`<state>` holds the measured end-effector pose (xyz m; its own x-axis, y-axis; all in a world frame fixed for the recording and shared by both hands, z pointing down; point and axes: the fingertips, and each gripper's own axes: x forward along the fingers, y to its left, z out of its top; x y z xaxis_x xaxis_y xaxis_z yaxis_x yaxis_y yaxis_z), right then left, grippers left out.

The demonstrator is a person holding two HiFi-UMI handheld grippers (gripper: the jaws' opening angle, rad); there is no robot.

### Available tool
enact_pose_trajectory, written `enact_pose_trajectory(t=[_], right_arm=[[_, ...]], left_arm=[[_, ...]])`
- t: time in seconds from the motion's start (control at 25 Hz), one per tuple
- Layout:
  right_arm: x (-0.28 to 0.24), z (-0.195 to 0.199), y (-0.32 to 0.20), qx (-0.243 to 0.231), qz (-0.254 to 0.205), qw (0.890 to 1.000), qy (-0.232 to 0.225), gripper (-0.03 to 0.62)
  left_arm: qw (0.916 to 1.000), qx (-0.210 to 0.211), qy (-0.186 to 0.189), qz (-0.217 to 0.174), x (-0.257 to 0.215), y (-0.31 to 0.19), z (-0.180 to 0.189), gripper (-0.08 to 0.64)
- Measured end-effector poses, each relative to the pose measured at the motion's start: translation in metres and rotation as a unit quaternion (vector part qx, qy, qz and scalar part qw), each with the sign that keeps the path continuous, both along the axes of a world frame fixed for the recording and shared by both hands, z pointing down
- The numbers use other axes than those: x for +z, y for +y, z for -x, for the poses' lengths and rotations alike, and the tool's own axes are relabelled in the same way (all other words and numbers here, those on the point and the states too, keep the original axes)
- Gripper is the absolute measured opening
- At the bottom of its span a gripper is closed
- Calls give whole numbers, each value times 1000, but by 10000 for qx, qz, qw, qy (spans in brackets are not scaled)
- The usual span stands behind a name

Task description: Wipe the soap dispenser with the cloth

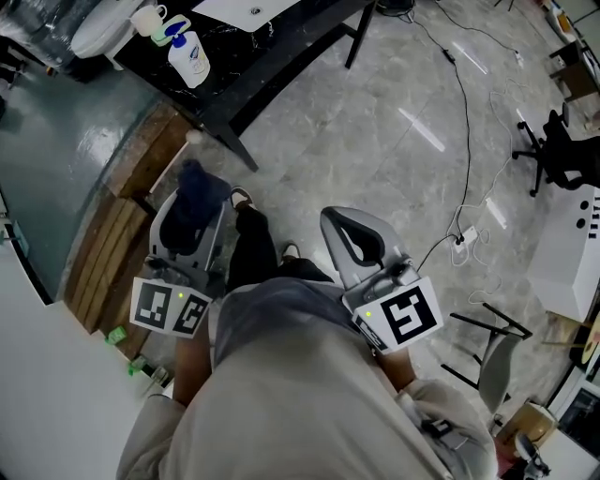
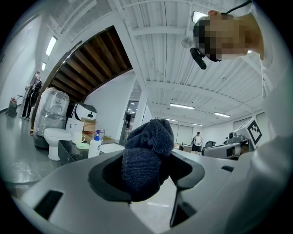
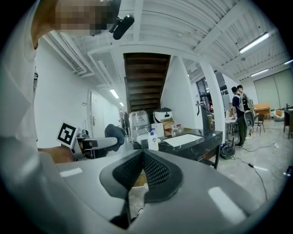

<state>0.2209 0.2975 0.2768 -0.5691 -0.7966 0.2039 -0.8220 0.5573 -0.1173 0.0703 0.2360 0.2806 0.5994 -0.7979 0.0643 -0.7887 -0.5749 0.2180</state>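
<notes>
Left tool (image 1: 192,225): its jaws are clamping a bunched dark blue cloth (image 2: 149,155), which is bulging out past the tips.
Right tool (image 1: 359,234): its jaws are pressing together with nothing between the ribbed pads.
Tool positions: both are pointing roughly level, side by side in front of the person's torso, the left one at the left of the head view.
Person (image 1: 309,394): is standing in a light grey top with dark shoes showing between the two tools.
Soap dispenser (image 1: 190,58): is standing upright, white with a blue pump, at the near left end of the black desk (image 1: 272,56), well apart from both tools and from the cloth.
Beside the dispenser: a white mug (image 1: 148,19) and a pale green dish (image 1: 171,34) are sitting just behind it on the desk.
Further left: a white toilet (image 2: 54,137) is standing past the desk's end.
Floor (image 1: 375,141): grey marble tiles are reflecting the ceiling lights, and a thin cable (image 1: 466,122) is trailing across them.
Wooden steps (image 1: 117,234): are lying on the floor just left of the left tool.
Far right: a black office chair (image 1: 553,150) is standing beyond the cable.
Background: two people (image 3: 240,114) are standing far off in the right gripper view.
</notes>
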Motion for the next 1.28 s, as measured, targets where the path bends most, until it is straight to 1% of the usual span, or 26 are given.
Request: enact_pose_trajectory(t=[0.28,0.44,0.68,1.0,1.28], right_arm=[[5,7,-26,-182,49,9998,78,2],[-2,11,-46,-217,-61,9997,23,2],[1,16,-79,-263,5,9996,-49,2],[0,39,-130,-419,43,9991,-47,2],[-1,70,-180,-565,96,9984,-21,2]], left_arm=[[10000,-70,39,54,7,-23,3,247],[9998,-109,58,124,8,-39,9,247],[9997,-128,19,229,14,-70,16,247],[9995,-88,-19,314,20,-120,29,247],[9992,-125,-19,368,21,-164,55,247]])
